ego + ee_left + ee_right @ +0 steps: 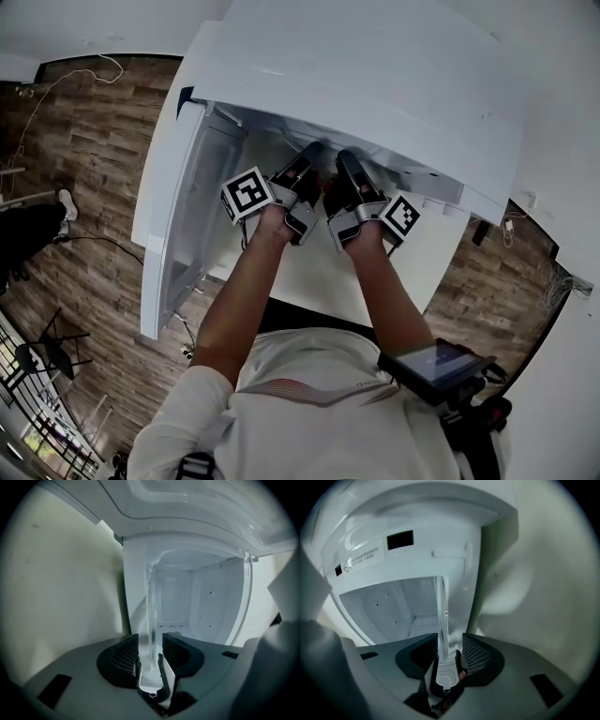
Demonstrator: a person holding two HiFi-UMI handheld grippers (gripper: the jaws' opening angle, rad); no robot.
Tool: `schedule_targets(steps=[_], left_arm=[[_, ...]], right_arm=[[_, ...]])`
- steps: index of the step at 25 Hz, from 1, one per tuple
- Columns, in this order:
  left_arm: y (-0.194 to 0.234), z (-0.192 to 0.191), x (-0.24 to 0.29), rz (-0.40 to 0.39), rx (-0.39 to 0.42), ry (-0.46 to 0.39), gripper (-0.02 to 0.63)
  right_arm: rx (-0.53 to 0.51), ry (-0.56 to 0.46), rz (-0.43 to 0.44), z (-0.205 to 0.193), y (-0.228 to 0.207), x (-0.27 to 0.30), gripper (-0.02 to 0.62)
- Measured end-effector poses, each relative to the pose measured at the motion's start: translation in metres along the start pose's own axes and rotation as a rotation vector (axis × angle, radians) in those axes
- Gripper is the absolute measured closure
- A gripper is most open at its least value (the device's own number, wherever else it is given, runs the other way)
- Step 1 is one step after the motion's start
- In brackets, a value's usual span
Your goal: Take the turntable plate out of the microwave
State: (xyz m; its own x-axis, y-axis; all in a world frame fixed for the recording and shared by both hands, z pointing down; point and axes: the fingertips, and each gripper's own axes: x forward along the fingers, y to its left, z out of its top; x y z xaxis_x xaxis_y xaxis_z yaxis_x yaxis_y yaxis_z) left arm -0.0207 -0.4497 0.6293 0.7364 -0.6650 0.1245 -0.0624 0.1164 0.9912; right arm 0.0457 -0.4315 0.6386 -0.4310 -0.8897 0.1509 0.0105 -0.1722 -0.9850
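Bright head view; dim gripper views, fisheye warp, dark corners.

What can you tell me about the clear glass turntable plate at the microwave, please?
The clear glass turntable plate shows only edge-on, as a thin transparent pane, with the white microwave cavity behind it. Its near rim runs between the open jaws of the left claw and of the right claw. There seems to be a gap to each pad, so neither clamps it. It cannot be made out in the head view.
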Motion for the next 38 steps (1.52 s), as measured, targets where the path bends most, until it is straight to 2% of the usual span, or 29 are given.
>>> schedule_targets(steps=[9,11,17,20,28,38], left_arm=[[0.002,-0.002,0.002,-0.007,-0.022,0.006,0.475],[0.002,-0.001,0.002,-0.009,-0.028,0.004,0.499],[0.0,-0.003,0.004,-0.03,-0.027,0.024,0.525],[0.0,-0.004,0.004,-0.031,-0.02,0.029,0.56],[-0.006,-0.003,0.004,-0.102,-0.03,0.011,0.568],[-0.013,-0.003,0.001,-0.168,0.0,-0.003,0.566]], right_arm=[[0.004,-0.001,0.013,0.0,0.002,0.003,0.453],[0.016,-0.002,0.006,-0.001,0.0,0.003,0.482],[0.027,0.001,0.002,0.0,-0.001,0.003,0.486],[0.017,0.002,0.002,0.0,-0.001,0.002,0.508],[-0.026,0.005,0.022,-0.001,0.006,0.003,0.56],[-0.094,-0.004,0.08,-0.001,0.014,0.002,0.561]])
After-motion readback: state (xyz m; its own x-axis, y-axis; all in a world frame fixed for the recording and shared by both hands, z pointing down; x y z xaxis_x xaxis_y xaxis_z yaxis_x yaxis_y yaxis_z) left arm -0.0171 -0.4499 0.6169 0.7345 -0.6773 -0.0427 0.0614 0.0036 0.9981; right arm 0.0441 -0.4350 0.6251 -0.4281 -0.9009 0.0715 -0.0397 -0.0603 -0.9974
